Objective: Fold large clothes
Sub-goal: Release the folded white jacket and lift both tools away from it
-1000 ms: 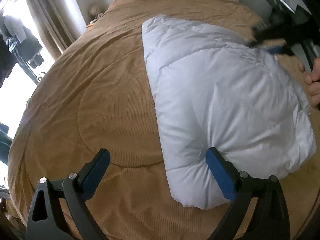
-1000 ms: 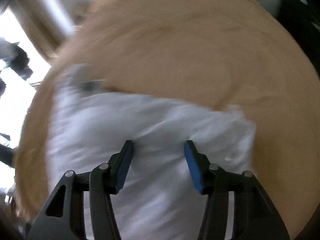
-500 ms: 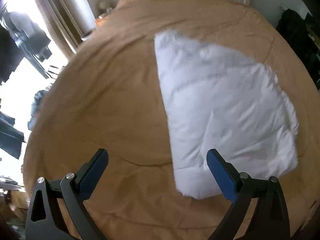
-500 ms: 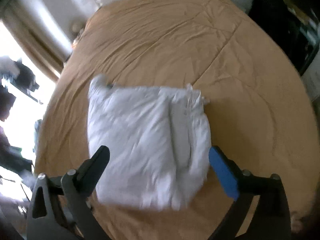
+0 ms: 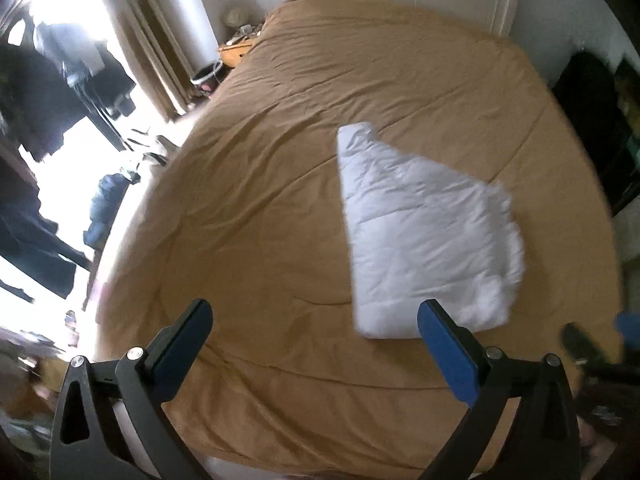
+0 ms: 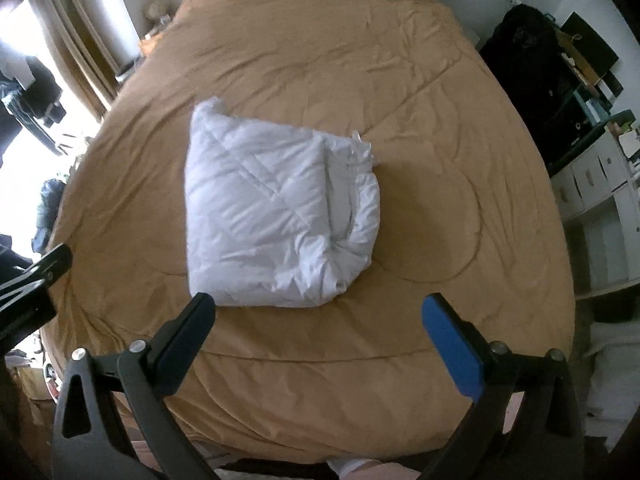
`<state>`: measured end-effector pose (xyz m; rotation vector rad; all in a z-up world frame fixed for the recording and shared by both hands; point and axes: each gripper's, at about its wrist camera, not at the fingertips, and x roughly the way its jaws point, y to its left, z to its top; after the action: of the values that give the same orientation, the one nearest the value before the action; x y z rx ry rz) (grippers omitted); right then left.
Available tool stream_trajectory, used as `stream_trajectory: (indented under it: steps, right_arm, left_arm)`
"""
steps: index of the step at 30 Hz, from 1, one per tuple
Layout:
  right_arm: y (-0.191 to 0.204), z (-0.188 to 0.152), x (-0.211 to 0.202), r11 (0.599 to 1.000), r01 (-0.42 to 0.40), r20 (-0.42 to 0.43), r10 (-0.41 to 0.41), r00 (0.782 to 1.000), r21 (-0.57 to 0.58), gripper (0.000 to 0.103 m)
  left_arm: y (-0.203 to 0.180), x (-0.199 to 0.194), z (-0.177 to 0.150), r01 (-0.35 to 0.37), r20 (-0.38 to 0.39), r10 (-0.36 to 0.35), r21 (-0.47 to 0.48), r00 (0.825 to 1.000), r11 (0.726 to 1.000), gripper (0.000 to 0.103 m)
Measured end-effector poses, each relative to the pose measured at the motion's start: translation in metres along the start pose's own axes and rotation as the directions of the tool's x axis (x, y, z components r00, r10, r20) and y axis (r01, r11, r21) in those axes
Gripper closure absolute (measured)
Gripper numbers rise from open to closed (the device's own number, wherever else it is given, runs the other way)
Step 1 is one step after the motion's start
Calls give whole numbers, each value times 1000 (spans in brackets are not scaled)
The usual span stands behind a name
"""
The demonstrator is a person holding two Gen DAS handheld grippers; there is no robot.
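A white padded garment (image 5: 424,232) lies folded into a compact bundle on the tan bed cover (image 5: 280,184); it also shows in the right wrist view (image 6: 280,216), near the bed's middle. My left gripper (image 5: 316,336) is open and empty, held above the bed's near edge, apart from the bundle. My right gripper (image 6: 320,328) is open and empty too, just short of the bundle's near edge. The right gripper shows blurred at the right edge of the left wrist view (image 5: 592,344). The left gripper shows at the left edge of the right wrist view (image 6: 36,280).
The tan cover (image 6: 440,120) spans the whole bed. A bright window with curtains (image 5: 152,40) and dark hanging clothes (image 5: 48,92) are on the left. Dark clothes (image 6: 532,76) and white drawers (image 6: 600,184) stand on the right. A nightstand (image 5: 236,46) is at the far left corner.
Both grippers have pulled back and up from the bundle toward the bed's near edge. The right gripper went from narrow over the garment to wide open. The bundle stays folded on the bed.
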<state>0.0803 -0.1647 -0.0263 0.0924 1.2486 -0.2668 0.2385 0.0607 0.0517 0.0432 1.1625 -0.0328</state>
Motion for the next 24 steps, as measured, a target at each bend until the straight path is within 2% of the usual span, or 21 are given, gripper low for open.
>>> stream_trajectory:
  steps: [1,4,8,13,20,24]
  right_arm:
    - [0,-1,-1,1000,-7,9,7,1000,9,0]
    - [1,-10,7,998,-40,2,40,999,39,0]
    - [10,-16,30,1000,5,-47,-6,999,-31,0]
    - [5,-16,21,997,67,-7,-67,998,-28,0]
    - [1,-19,22,997,62,-20,-63,998,-46,0]
    - [2,-19,24,999,32,-39,-33,999,-39,0]
  left_arm:
    - [4,-3,-2,34,5,-34,-28,999,999,1]
    - [1,6,-6,61,-17,-62,-42,998,997,1]
    - [-14,30,-14,97,-91,-98,-11,991,995,1]
    - [-27,36,-19,26,-80,-23,44,997,999,1]
    - [-19,43,-24,39,-120,-36,20,992,999,1]
    - [-18,47,-24,43,-127,-42,3,991,999,1]
